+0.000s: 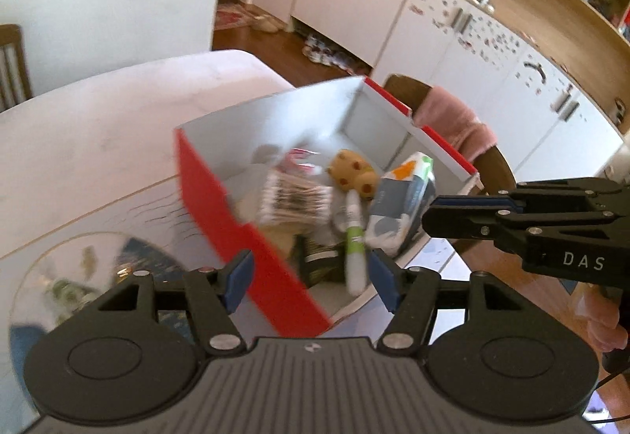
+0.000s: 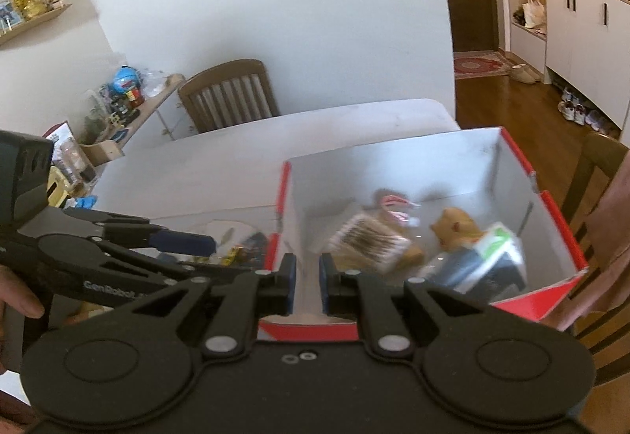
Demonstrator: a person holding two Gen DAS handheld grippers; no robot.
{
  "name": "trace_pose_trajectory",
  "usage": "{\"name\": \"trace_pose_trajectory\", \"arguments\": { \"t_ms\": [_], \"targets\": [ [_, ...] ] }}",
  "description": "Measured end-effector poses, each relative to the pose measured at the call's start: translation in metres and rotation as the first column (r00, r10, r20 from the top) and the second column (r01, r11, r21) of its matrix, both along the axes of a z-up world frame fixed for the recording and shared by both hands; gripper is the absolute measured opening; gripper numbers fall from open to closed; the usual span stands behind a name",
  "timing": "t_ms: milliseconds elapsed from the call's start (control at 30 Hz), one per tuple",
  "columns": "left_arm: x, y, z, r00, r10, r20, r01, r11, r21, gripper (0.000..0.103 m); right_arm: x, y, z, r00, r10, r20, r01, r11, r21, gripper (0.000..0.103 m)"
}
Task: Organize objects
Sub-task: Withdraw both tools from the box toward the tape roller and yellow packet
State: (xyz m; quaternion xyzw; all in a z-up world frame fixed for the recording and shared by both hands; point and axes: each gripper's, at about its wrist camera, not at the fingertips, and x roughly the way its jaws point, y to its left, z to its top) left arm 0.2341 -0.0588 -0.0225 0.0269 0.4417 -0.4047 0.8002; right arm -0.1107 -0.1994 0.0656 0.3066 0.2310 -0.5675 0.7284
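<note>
The red box [image 1: 252, 237] sits on the white table [image 1: 98, 127] with its top open, and most of the sorting looks done — inside lie a pack of cotton swabs [image 1: 293, 199], a small tan plush toy [image 1: 354, 172], a green-and-white tube [image 1: 354, 237], a soft packet with orange and green print [image 1: 405, 197] and a pink-and-white wrapper [image 1: 297, 158], all loosely heaped rather than neatly arranged; the left gripper [image 1: 311, 276] hovers over the near edge of the box with its jaws apart and nothing between them, the tube lying just below; the right gripper [image 2: 303, 282] hangs above the box's near wall with its jaws drawn together, gripping nothing that I can see; what is left, I would judge, is the small clutter still lying on the round glass plate [image 1: 78, 276] beside the box, though it is too blurred to name; as for writing, the side of the right gripper reads "DAS" in the left wrist view, and the left gripper's arm shows "GenRobot" in the right wrist view; the labels on the packets inside the box are smeared by motion and cannot be read.
</note>
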Motion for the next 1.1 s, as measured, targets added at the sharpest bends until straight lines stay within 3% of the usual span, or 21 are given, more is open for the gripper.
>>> {"name": "trace_pose_trajectory", "arguments": {
  "t_ms": [333,500,767,867,900,933,1000,1100],
  "targets": [
    [-0.007,0.075,0.001,0.994,0.097,0.054,-0.097,0.995,0.003,0.071,0.046,0.0,-0.01,1.0,0.019,0.009,-0.019,1.0,0.019,0.013],
    [-0.008,0.108,-0.004,0.988,0.142,0.053,-0.143,0.99,-0.002,0.08,0.068,0.0,-0.012,1.0,0.031,-0.003,-0.031,0.999,0.008,0.015],
    [-0.002,0.144,-0.016,0.983,0.175,0.049,-0.175,0.984,0.005,0.083,0.099,-0.01,-0.019,0.999,0.039,-0.003,-0.039,0.999,0.02,0.025],
    [0.001,0.151,-0.022,0.983,0.174,0.06,-0.175,0.985,0.01,0.085,0.108,-0.015,-0.022,0.998,0.054,0.013,-0.054,0.998,0.031,0.036],
    [0.002,0.154,-0.025,0.983,0.174,0.064,-0.176,0.984,0.013,0.09,0.112,-0.017,-0.023,0.998,0.057,0.014,-0.058,0.998,0.032,0.048],
    [0.004,0.157,-0.027,0.982,0.175,0.067,-0.177,0.984,0.013,0.091,0.116,-0.018,-0.022,0.998,0.055,0.006,-0.055,0.998,0.028,0.067],
    [0.007,0.161,-0.031,0.983,0.174,0.066,-0.175,0.984,0.015,0.091,0.122,-0.018,-0.021,0.999,0.039,-0.006,-0.039,0.999,-0.008,0.091],
    [0.014,0.167,-0.04,0.982,0.174,0.067,-0.176,0.984,0.02,0.091,0.13,-0.025,-0.02,0.999,0.031,-0.012,-0.031,0.999,-0.013,0.095]
  ]
}}
